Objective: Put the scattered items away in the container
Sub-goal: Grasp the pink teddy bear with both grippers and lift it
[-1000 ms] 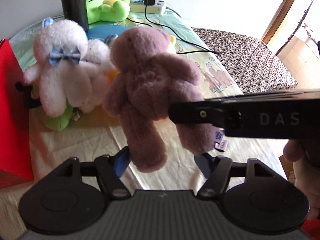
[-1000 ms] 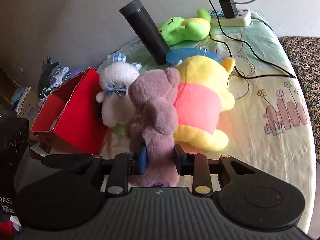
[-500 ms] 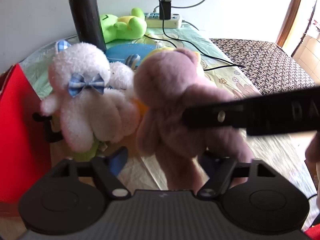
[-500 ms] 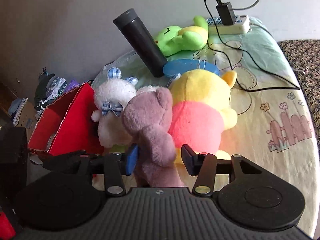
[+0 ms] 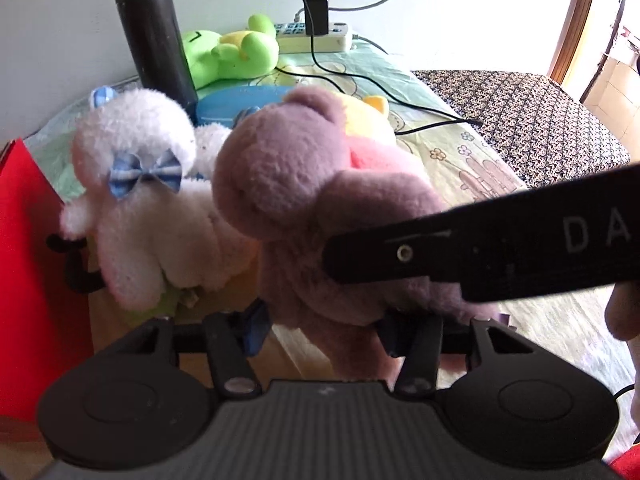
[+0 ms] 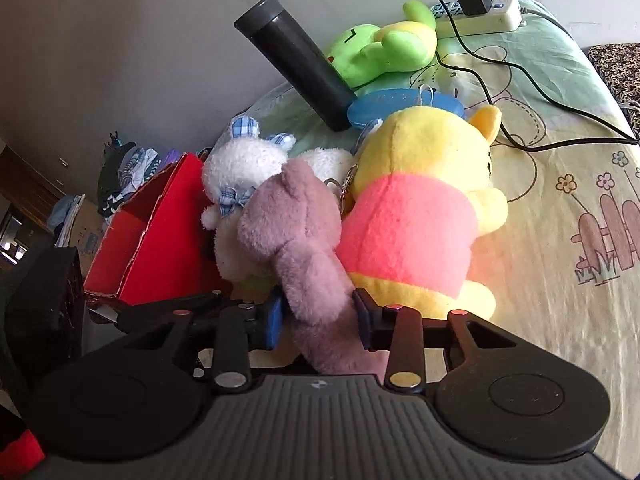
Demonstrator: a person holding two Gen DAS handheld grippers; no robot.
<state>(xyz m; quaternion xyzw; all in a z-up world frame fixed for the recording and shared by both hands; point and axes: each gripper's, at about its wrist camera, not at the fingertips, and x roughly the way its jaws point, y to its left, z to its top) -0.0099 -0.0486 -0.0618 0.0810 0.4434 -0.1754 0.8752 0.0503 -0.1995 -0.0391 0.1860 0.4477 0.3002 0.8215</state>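
Note:
A mauve teddy bear [image 5: 304, 200] stands between both grippers. My right gripper [image 6: 318, 320] has its pads against the bear's [image 6: 296, 240] body, holding it. My left gripper [image 5: 320, 330] is open with the bear's lower body between its fingers; the right gripper's black finger [image 5: 480, 252] crosses the left wrist view. The red box [image 6: 160, 236] stands open at the left, also in the left wrist view [image 5: 28, 260]. A white bunny with a blue bow [image 5: 136, 200] leans on it. A yellow bear in a pink shirt [image 6: 420, 216] lies behind.
A black flask [image 5: 154, 36], a blue lid [image 5: 240, 100] and a green plush [image 5: 228, 52] sit at the back. A power strip [image 5: 316, 36] and black cable [image 5: 400, 100] run across the patterned cloth. A dark patterned bed [image 5: 520, 120] is at right.
The bear has been lowered and tipped toward the left gripper, now between its fingers. The right gripper opened briefly half a second ago and has closed on the bear again.

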